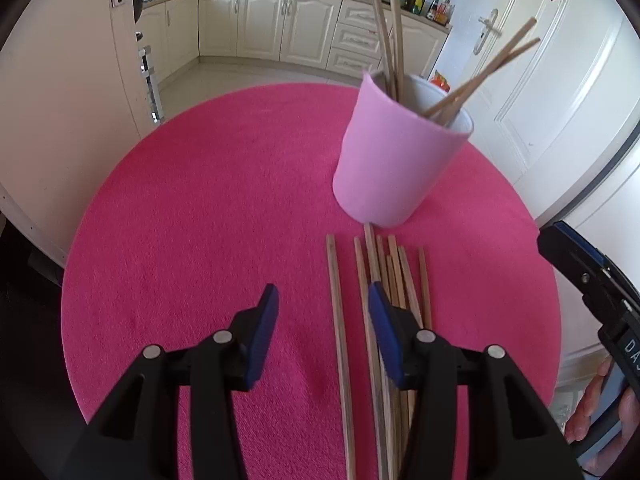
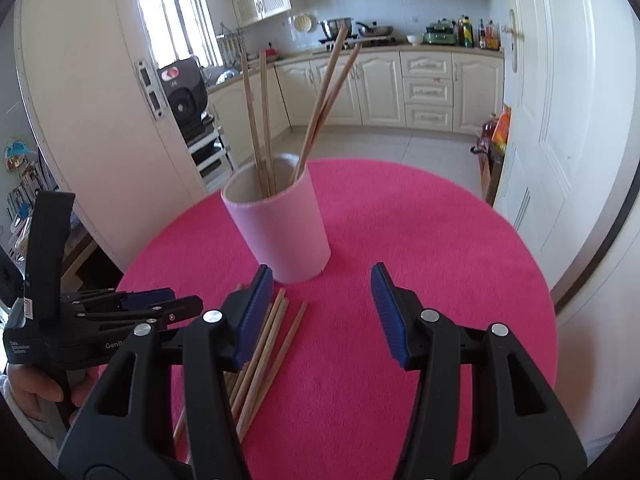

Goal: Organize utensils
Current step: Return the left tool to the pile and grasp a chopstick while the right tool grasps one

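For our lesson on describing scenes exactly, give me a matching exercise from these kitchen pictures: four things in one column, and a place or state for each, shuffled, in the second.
Things
1. pink cup
2. loose chopsticks
3. chopsticks in the cup
4. left hand-held gripper

Places or states
A. lying flat on the pink tablecloth
B. leaning upright, tips above the rim
C. standing on the table, just beyond the loose sticks
D. open, holding nothing

Pairs: 1-C, 2-A, 3-B, 4-D
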Available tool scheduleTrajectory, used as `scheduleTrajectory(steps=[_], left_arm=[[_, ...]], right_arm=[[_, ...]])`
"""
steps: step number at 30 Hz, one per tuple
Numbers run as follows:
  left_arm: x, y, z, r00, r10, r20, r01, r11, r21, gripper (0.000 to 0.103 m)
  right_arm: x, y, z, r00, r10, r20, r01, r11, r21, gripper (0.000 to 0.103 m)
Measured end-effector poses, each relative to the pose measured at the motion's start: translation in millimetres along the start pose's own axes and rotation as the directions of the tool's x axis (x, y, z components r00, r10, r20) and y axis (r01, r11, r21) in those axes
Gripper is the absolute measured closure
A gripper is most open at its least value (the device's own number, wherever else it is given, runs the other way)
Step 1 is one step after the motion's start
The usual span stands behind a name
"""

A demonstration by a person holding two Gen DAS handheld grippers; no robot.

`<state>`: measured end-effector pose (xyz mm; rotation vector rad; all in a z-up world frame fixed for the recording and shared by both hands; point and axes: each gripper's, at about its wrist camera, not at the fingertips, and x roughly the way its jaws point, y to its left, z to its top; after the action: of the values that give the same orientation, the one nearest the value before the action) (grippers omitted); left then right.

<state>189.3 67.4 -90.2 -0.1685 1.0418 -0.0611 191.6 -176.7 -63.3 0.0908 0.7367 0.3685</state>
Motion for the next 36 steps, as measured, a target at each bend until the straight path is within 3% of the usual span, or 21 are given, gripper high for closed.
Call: scheduleTrajectory(steps=[2, 5, 8, 14, 19, 25, 30, 33, 36], left_arm=[[5.5, -2.9, -9.3, 0.999, 0.016, -0.038, -0.015, 1.000, 0.017, 0.057], [13.8, -7.6, -20.4, 0.995, 0.035, -0.088, -0.032, 0.999, 0.033, 0.068], [21.3, -6.4, -26.8, 0.992, 0.046, -0.119, -0.042, 0.999, 0.031, 0.074], [23.0, -4.8, -31.4, 0.991, 0.072, -0.114, -0.067, 0.997, 0.045, 0.077], [28.3, -14.4, -29.2, 0.990, 0.109, -0.092, -0.104, 0.993, 0.057, 0.089], [26.8, -7.6, -27.0, 0.992, 0.089, -0.085, -0.085, 0.995, 0.042, 0.091], [27.0, -6.0, -26.4, 0.993, 0.084, -0.083, -0.081, 0.996, 0.042, 0.091], [26.6, -5.2, -26.8, 0.993, 0.081, -0.080, -0.079, 0.996, 0.039, 0.092], [26.8, -2.0, -25.4, 0.994, 0.070, -0.079, -0.069, 0.997, 0.024, 0.096]], right_arm=[[9.8, 1.7, -8.0, 0.998, 0.017, -0.064, -0.017, 1.000, 0.010, 0.052], [23.1, 7.0, -16.7, 0.990, 0.017, -0.142, -0.016, 1.000, 0.004, 0.053], [33.9, 12.5, -22.9, 0.977, 0.024, -0.213, -0.023, 1.000, 0.007, 0.067], [53.0, 16.7, -27.9, 0.951, 0.026, -0.308, -0.021, 1.000, 0.018, 0.070], [61.0, 18.5, -27.0, 0.944, 0.018, -0.330, -0.008, 0.999, 0.033, 0.072], [68.1, 32.9, -28.5, 0.934, 0.007, -0.358, -0.002, 1.000, 0.012, 0.074], [75.1, 49.8, -29.3, 0.925, -0.081, -0.372, 0.057, 0.996, -0.074, 0.077], [77.0, 56.4, -30.5, 0.922, -0.124, -0.367, 0.081, 0.988, -0.130, 0.086], [74.6, 53.2, -31.8, 0.923, -0.109, -0.369, 0.067, 0.990, -0.125, 0.091]])
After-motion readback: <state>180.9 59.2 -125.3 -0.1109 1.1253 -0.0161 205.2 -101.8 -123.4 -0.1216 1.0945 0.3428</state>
